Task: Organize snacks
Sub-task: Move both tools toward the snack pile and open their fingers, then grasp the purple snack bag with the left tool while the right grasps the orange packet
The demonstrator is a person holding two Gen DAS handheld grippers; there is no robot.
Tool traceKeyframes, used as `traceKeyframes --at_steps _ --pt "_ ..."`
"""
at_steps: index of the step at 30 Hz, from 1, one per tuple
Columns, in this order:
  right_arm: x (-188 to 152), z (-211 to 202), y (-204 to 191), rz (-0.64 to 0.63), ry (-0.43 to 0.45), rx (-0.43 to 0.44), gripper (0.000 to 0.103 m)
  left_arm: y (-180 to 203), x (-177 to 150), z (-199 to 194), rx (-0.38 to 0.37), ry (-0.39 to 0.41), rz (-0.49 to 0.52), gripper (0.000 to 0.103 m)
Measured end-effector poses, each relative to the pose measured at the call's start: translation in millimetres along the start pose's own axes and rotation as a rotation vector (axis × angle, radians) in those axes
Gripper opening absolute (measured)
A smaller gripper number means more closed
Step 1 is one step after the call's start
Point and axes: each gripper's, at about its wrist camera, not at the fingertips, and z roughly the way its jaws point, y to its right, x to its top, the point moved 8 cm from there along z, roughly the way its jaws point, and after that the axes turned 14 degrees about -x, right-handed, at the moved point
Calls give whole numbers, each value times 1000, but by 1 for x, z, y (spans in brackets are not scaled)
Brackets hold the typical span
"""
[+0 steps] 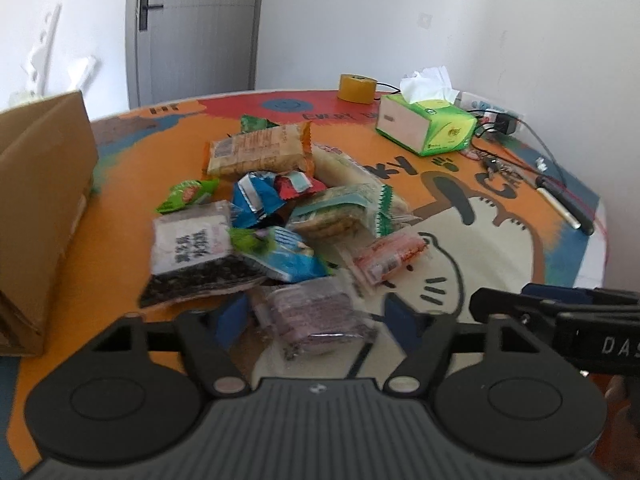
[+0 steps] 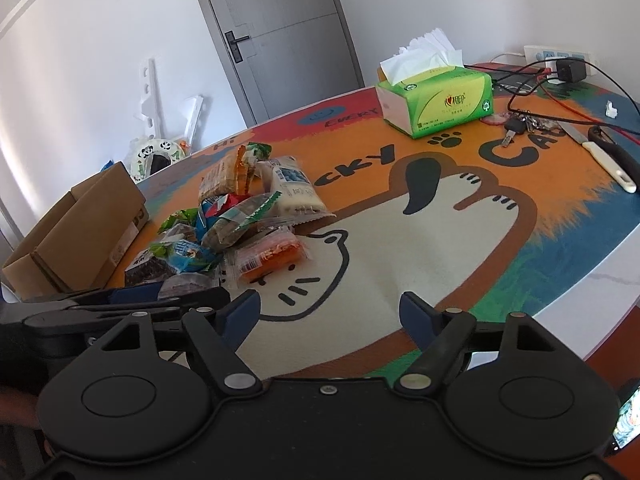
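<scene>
1. I see almost nothing sorted: the heap of plastic-wrapped snack packets (image 1: 280,216) lies in one loose pile on the orange cartoon-cat table mat (image 1: 460,248), toward its left edge.
2. The brown cardboard box (image 1: 40,200) stands at that left edge, just beside the pile (I cannot see inside it).
3. My left gripper (image 1: 316,316) has its jaws half spread around a clear packet of dark purplish biscuits (image 1: 316,316); whether the pads press it, I cannot tell.
4. My right gripper (image 2: 330,312) is spread and empty over bare mat.
5. Practically every packet remains.
</scene>
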Motion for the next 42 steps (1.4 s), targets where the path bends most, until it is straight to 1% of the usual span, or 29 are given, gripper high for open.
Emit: traceKeyframes --at_steps 1,2,3,4,7,14,20,24,27,35,37,40,42 --pt "0 0 -1 1 -1 2 76 -1 0 -1 0 4 -1 53" --pt "0 1 -3 -1 0 5 76 -3 1 -2 -13 7 -8 49" --pt "0 1 -4 -2 2 6 76 -4 2 -3 -29 6 -16 41" --pt "1 2 -5 -4 1 9 76 -7 2 -4 -33 2 -23 39" --pt "3 5 -10 -3 -2 23 76 -10 3 -9 -36 2 -32 37" --pt "10 10 -24 -25 7 38 76 -17 4 -25 -52 25 -56 35" --pt "18 19 -41 -61 27 41 77 -24 12 -44 -54 73 -74 35" --pt "23 25 -50 -91 40 41 78 -35 16 -51 -26 96 -85 35" --pt "25 31 -55 -111 45 38 83 -43 18 -56 -4 110 -94 35" --pt "24 44 -70 -172 50 31 83 -57 19 -57 8 118 -117 35" --pt "20 48 -72 -185 39 25 78 -58 19 -58 10 119 -117 35" --pt "18 47 -75 -239 62 -6 63 -59 18 -60 16 122 -115 35" --pt "17 43 -75 -254 63 -4 58 -59 18 -61 17 123 -117 35"
